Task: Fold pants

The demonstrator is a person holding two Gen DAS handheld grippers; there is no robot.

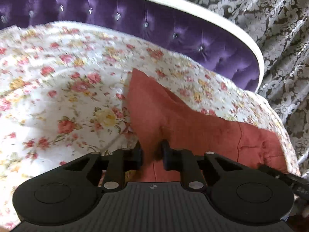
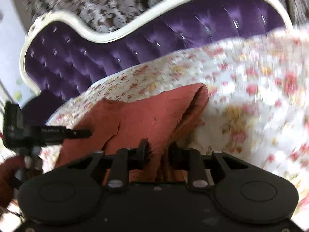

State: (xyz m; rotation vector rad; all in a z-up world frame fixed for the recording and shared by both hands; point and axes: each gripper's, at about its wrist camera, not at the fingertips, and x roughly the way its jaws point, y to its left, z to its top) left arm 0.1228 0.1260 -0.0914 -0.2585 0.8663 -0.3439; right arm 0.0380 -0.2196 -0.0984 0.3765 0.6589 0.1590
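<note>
The rust-red pants (image 1: 193, 127) lie on a floral bedspread (image 1: 58, 89) and stretch away from me toward the headboard. My left gripper (image 1: 152, 154) is shut on a pinched fold of the pants at their near edge. In the right wrist view the pants (image 2: 144, 114) lie bunched, with a rolled edge at the far right. My right gripper (image 2: 160, 150) is shut on the pants' near edge. The other gripper (image 2: 58, 132) shows at the left of that view, touching the cloth.
A purple tufted headboard (image 1: 135, 19) with a cream frame (image 1: 222, 19) rises behind the bed, also in the right wrist view (image 2: 135, 46). Patterned grey curtains (image 1: 270, 29) hang behind it. The bed's edge drops off at the right (image 1: 289, 154).
</note>
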